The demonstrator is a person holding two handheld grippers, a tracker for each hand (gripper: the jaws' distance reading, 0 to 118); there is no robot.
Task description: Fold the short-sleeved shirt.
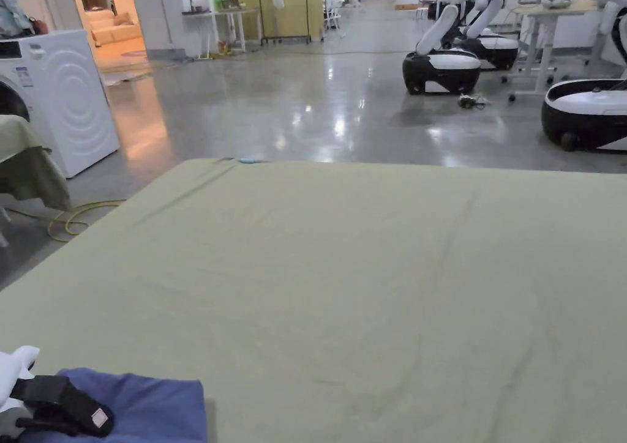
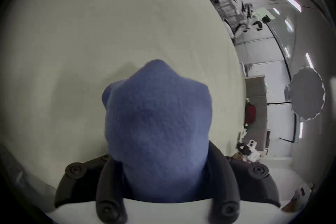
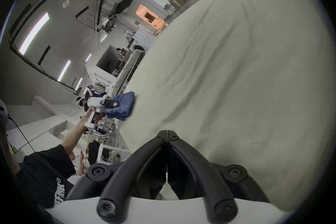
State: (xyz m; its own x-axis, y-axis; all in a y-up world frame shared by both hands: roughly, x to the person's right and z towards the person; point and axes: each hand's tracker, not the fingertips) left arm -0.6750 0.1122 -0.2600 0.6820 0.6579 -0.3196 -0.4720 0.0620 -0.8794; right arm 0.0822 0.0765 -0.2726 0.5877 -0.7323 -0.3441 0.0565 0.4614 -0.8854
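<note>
Blue shirt (image 1: 147, 404) bunches between the left gripper (image 1: 67, 410) jaws; right gripper (image 3: 167, 134), pressed together empty, hangs well apart.

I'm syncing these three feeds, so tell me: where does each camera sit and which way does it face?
Head view: from the person's head, over the green table cover toward the hall; left gripper on the blue shirt.
Left gripper view: rides that gripper, facing the bunched shirt between its jaws.
Right gripper view: along the cover, past the right gripper, jaws together; the person's forearm shows.
All three views share shirt and cover.
</note>
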